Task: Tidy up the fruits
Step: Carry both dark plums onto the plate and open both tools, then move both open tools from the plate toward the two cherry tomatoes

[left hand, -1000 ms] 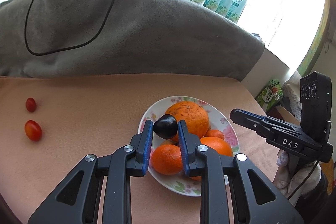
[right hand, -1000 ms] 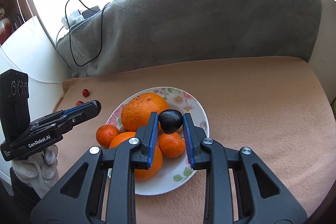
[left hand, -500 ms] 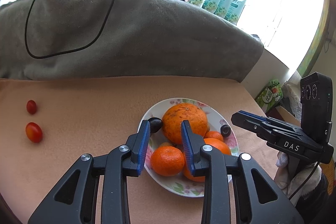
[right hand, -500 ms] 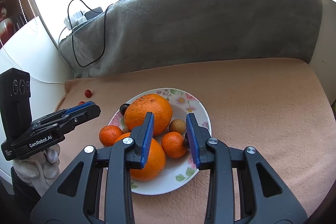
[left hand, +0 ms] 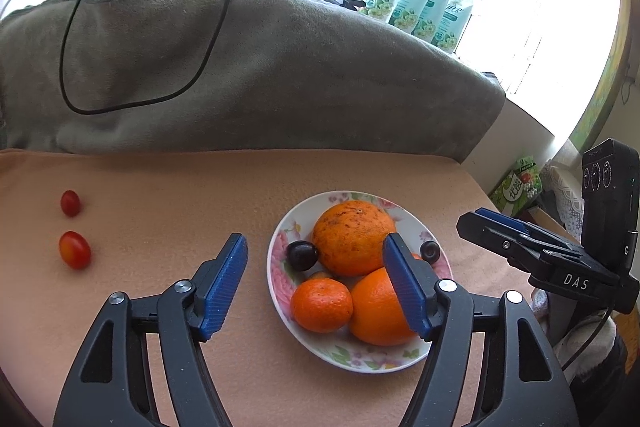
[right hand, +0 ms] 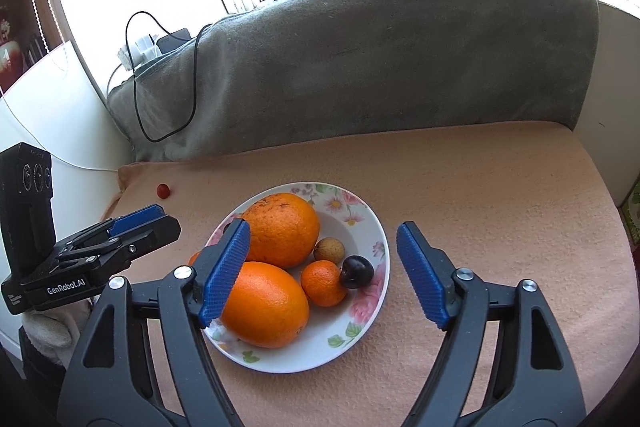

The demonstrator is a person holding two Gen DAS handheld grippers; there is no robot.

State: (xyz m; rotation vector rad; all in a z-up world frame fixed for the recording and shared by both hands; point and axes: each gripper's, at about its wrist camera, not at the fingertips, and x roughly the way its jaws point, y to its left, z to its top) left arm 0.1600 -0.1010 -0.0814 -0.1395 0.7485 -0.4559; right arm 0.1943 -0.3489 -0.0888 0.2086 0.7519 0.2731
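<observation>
Orange fruit fills the flowered plate [left hand: 280, 269], both grippers empty above it.
Left gripper [left hand: 316, 283] and right gripper [right hand: 322, 273] have just been opening, fingers wide apart with nothing between them; two dark plums [left hand: 302, 255] lie in the plate mid-frame, two small tomatoes [left hand: 75, 249] at left on the peach cloth [left hand: 160, 203].

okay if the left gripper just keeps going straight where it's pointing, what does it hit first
Most likely the flowered plate and the fruit on it: the open left gripper aims at the small orange and dark cherry. Its jaws have just been opening, with nothing between them. Depth is unclear.
</observation>
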